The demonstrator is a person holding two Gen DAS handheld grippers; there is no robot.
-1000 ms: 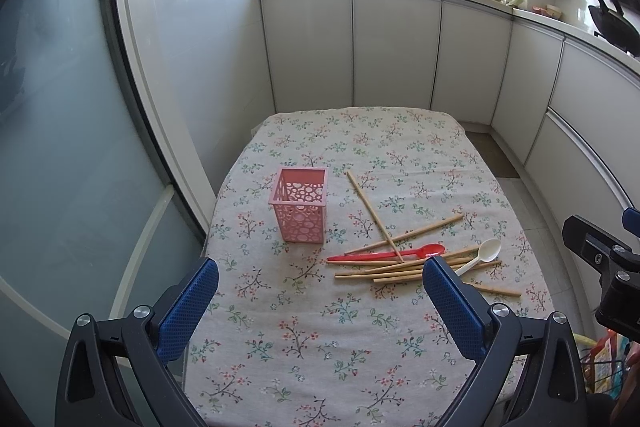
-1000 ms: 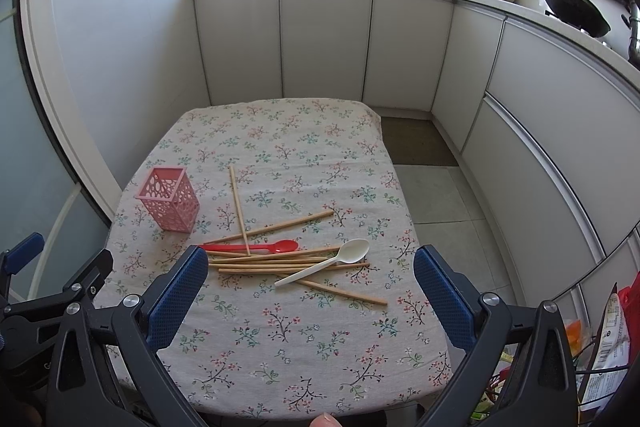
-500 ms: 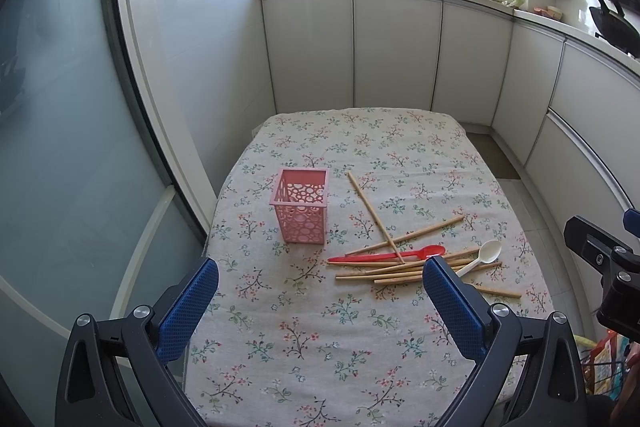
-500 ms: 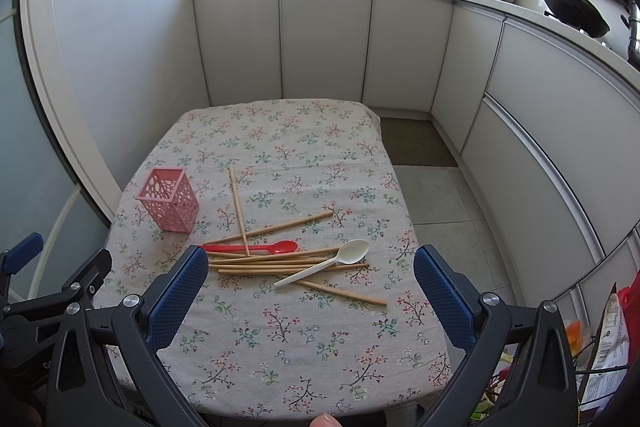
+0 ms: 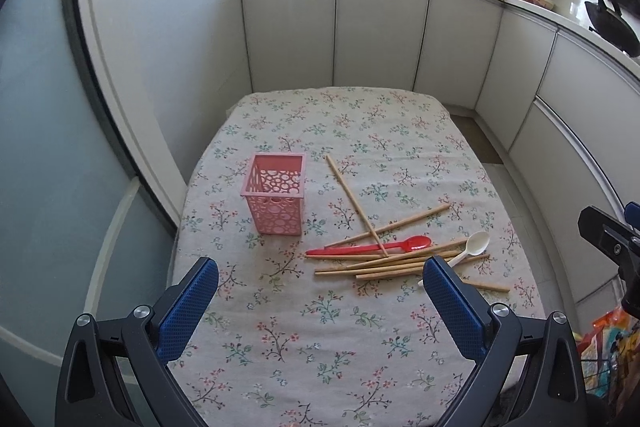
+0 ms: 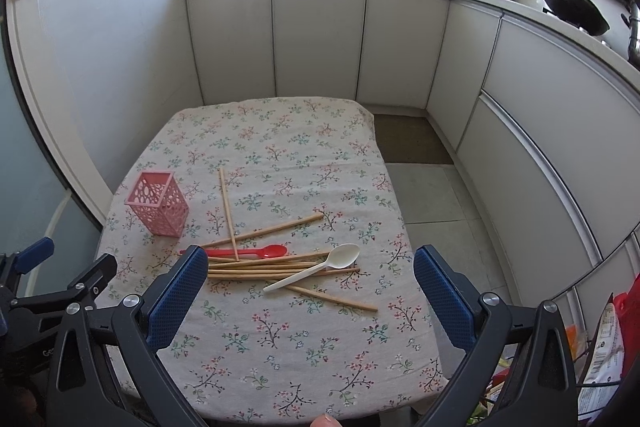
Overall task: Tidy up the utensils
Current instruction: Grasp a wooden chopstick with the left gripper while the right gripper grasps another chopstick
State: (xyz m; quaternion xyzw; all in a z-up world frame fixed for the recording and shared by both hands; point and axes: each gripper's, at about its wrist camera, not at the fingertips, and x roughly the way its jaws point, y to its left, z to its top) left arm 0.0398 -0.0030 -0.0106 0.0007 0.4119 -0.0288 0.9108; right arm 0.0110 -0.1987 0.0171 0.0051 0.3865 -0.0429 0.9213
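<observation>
You are at the very start: both the left gripper (image 5: 320, 285) and the right gripper (image 6: 310, 273) hover above the near edge of the desk with the floral cloth (image 6: 280, 347), fingers spread wide and holding nothing. The tall pink perforated plastic holder (image 5: 276, 199) stands upright and looks empty, near the heap where the wooden chopsticks (image 6: 264, 269), the red plastic spoon (image 6: 256, 251) and the white plastic spoon (image 6: 316, 270) lie crossed. I'd judge you should next lower one gripper onto a top piece, perhaps the white spoon, closing across its thin handle.
</observation>
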